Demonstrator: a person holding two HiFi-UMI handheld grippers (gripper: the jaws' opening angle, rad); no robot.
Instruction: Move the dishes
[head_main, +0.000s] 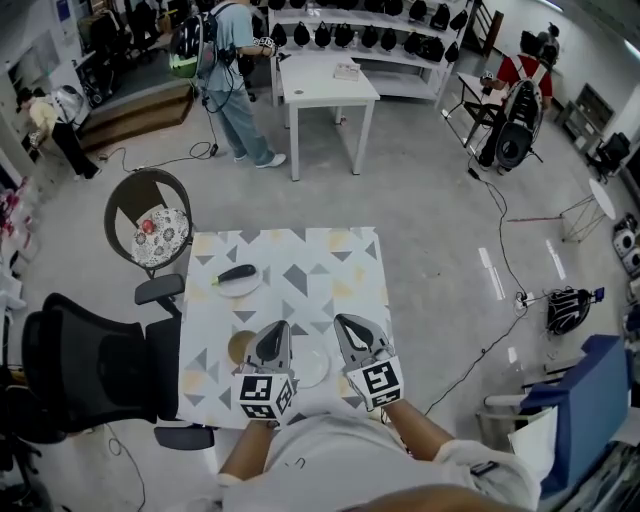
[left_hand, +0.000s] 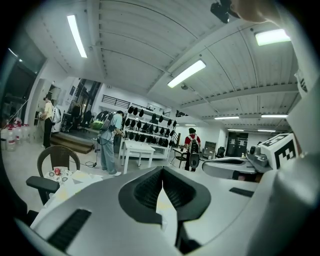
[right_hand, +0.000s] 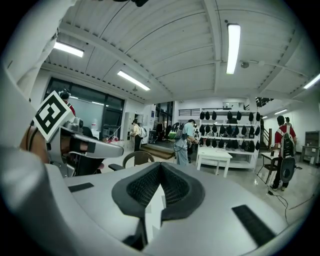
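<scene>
Hovering both tools low over the near edge of the table (head_main: 345, 255), lower middle of the head view, each pointing out across the room and not down at anything

Left gripper (head_main: 279, 330) is sitting closed, jaw tips meeting and nothing between them; only a sliver of tablecloth is showing through the gap lower down in its own view. Right gripper (head_main: 343, 322) is doing the same: tips together, carrying nothing

Dishes are all lying on the table:
- white plate (head_main: 314, 368) is sitting at the near edge between the two grippers, partly hidden by them
- brown round dish (head_main: 240, 347), bowl or cup, too small to tell, is sitting just left of the left gripper
- small plate (head_main: 240, 287) is lying further up on the left side of the table, with a dark long thing (head_main: 236, 272) resting on it

Progress: no dish is being carried or gripped right now. Nothing in the frames is marking a target spot, so I'm not calling any dish placed or pending. This layout is fitting two cases equally: dishes waiting on the table to be picked up, or dishes already set down where they were wanted with the tools backing off empty. The frames aren't settling which
</scene>
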